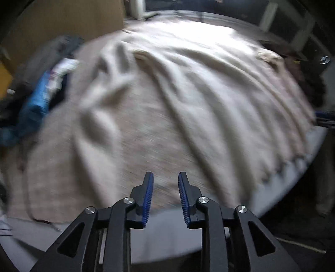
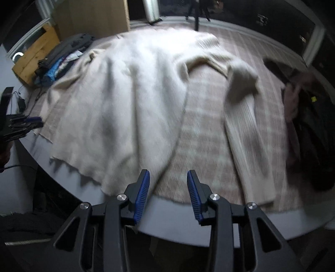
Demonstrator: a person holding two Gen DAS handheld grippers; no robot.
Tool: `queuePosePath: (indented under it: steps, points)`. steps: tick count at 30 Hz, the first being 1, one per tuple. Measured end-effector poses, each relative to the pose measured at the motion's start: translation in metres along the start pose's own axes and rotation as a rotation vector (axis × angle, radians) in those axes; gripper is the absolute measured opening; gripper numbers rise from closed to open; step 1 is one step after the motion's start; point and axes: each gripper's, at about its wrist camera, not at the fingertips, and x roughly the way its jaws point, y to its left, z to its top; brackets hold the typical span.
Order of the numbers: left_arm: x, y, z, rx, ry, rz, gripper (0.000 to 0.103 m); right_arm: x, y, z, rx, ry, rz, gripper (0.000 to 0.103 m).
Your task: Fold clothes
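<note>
A cream knit sweater [image 2: 129,100] lies spread over a checked beige cloth [image 2: 201,129] on a grey table [image 2: 171,217]. One ribbed sleeve [image 2: 245,134] runs down toward the near edge on the right. In the left wrist view the sweater [image 1: 188,87] is blurred and wrinkled. My left gripper [image 1: 165,177] is open and empty above the cloth near the table's front edge. My right gripper [image 2: 168,175] is open and empty, just above the sweater's hem at the near edge. The left gripper also shows at the far left of the right wrist view [image 2: 21,123].
A pile of dark and blue clothes [image 2: 62,58] lies at the table's back left, next to a wooden box [image 2: 33,56]. Dark garments [image 2: 309,129] are heaped on the right. A cardboard panel [image 2: 92,16] stands behind the table.
</note>
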Motion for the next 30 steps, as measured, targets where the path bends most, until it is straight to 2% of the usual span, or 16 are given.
queuePosePath:
  steps: [2, 4, 6, 7, 9, 10, 11, 12, 15, 16, 17, 18, 20, 23, 27, 30]
  points:
    - [0.007, 0.023, 0.009, -0.038, -0.008, 0.101, 0.058, 0.004, 0.005, 0.009, -0.002, -0.010, 0.003, 0.040]
    - [0.017, 0.045, 0.017, -0.079, -0.004, 0.168, 0.058, 0.009, 0.005, 0.014, 0.022, -0.011, 0.026, 0.040]
    - [0.030, 0.059, 0.026, -0.106, 0.004, 0.166, 0.058, 0.014, 0.004, 0.014, 0.038, 0.001, 0.054, 0.040]
    - [0.038, 0.062, 0.028, -0.105, 0.012, 0.157, 0.056, 0.016, 0.004, 0.013, 0.038, 0.006, 0.054, 0.040]
    - [0.052, 0.059, 0.035, -0.097, 0.036, 0.129, 0.029, 0.020, 0.004, 0.011, 0.035, 0.019, 0.047, 0.040]
    - [0.053, 0.057, 0.037, -0.091, 0.042, 0.106, 0.008, 0.021, 0.005, 0.010, 0.035, 0.022, 0.047, 0.040]
    - [0.053, 0.056, 0.039, -0.085, 0.049, 0.082, 0.007, 0.022, 0.004, 0.010, 0.036, 0.023, 0.051, 0.040]
    - [0.048, 0.058, 0.041, -0.079, 0.040, 0.106, 0.007, 0.020, 0.001, 0.010, 0.037, 0.016, 0.051, 0.040]
    - [0.021, 0.094, 0.041, -0.134, 0.016, 0.323, 0.011, 0.014, -0.008, 0.011, 0.054, -0.004, 0.055, 0.040]
    - [0.012, 0.112, 0.041, -0.174, 0.015, 0.412, 0.018, 0.013, -0.011, 0.012, 0.063, -0.009, 0.058, 0.040]
    - [0.003, 0.130, 0.040, -0.214, 0.015, 0.501, 0.033, 0.013, -0.013, 0.012, 0.070, -0.011, 0.066, 0.040]
    - [-0.005, 0.147, 0.037, -0.262, 0.028, 0.544, 0.038, 0.013, -0.014, 0.013, 0.077, -0.011, 0.076, 0.040]
    - [-0.022, 0.160, 0.026, -0.345, 0.005, 0.474, 0.038, 0.016, -0.013, 0.010, 0.073, -0.002, 0.092, 0.040]
    - [-0.035, 0.122, 0.014, -0.322, -0.016, 0.247, 0.040, 0.022, -0.010, 0.002, 0.064, 0.018, 0.105, 0.040]
    - [-0.018, 0.029, -0.004, -0.238, 0.044, -0.067, 0.041, 0.035, -0.012, -0.015, 0.087, 0.053, 0.128, 0.040]
    - [0.000, -0.028, -0.008, -0.174, 0.088, -0.169, 0.041, 0.039, -0.011, -0.025, 0.097, 0.062, 0.142, 0.040]
